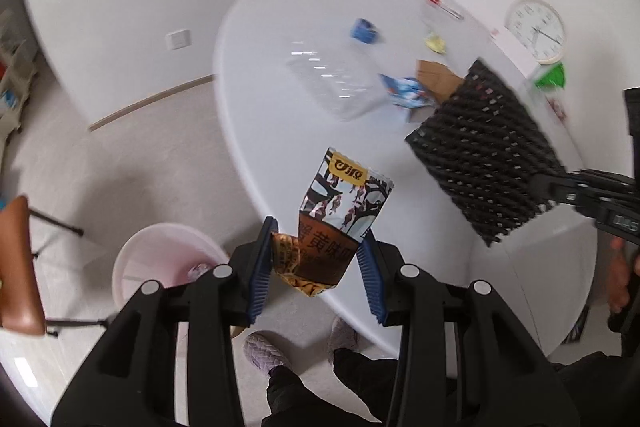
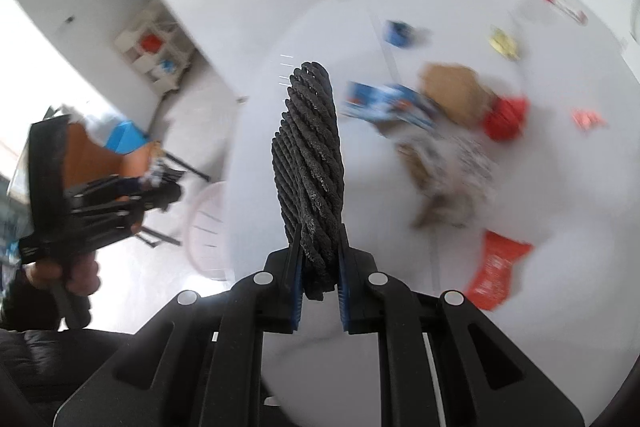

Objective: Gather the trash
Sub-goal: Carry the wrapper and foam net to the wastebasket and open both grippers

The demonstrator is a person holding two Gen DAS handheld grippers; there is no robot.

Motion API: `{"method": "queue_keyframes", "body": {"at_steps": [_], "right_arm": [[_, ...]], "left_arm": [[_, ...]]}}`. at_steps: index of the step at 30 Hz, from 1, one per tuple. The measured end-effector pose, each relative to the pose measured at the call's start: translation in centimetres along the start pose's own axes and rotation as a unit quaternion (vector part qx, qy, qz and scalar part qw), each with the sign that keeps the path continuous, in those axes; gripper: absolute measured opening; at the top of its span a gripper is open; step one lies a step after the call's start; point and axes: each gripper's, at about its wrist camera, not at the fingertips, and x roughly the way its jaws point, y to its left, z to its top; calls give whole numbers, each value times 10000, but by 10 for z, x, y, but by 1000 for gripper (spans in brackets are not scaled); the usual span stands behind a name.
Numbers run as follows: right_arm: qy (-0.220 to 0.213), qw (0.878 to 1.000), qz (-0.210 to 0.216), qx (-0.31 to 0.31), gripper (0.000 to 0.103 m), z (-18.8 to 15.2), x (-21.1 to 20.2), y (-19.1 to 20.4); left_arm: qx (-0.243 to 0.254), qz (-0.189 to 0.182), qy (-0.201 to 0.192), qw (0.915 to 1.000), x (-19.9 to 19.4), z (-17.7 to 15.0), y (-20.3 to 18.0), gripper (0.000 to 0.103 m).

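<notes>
L gripper (image 1: 318,247): jaws pinched on a snack wrapper (image 1: 340,211), brown and yellow at the bottom w/ a printed black-and-white top that sticks up past the blue pads; the crumpled lower end sits between them. It hangs over the table's near edge, above the floor. Below-left of it on the floor is a pale pink bin (image 1: 160,259) w/ something small inside, too blurred to name. The person's 2 grey slippers (image 1: 264,351) show under the gripper.

R gripper (image 2: 320,267): jaws clamped tight on a black mesh foam sheet (image 2: 310,163), held edge-on and upright, lifted off the white table (image 2: 540,187). In the L wrist view the same sheet (image 1: 488,155) tilts over the table's right part.

Still on the table, further out: blue-white packet (image 2: 384,103) beside a brown cardboard piece (image 2: 456,91), red crumpled wrapper (image 2: 506,117) touching the cardboard, orange-red packet (image 2: 496,271) near the front edge, small blue item (image 2: 398,31), yellow scrap (image 2: 504,43), clear plastic sheet (image 1: 336,83). Much of this is motion-blurred. A wall clock (image 1: 536,29) leans beyond the table; a brown chair (image 1: 18,267) stands at left.
</notes>
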Motion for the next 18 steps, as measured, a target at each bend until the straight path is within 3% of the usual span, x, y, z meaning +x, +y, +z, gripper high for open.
{"method": "queue_keyframes", "body": {"at_steps": [6,11,13,18], "right_arm": [[-11,9975,420,-564,15,22,17,65],[128,9935,681,-903,15,36,46,115],[224,9917,788,-989,16,40,59,133],[433,9883,866,-1176,16,45,86,170]], "left_arm": [[-441,365,7,9984,-15,-21,54,40],[-645,795,249,9944,-5,-34,100,56],[-795,840,279,9929,-1,-38,116,67],[-1291,749,200,9886,-6,-43,151,84]]}}
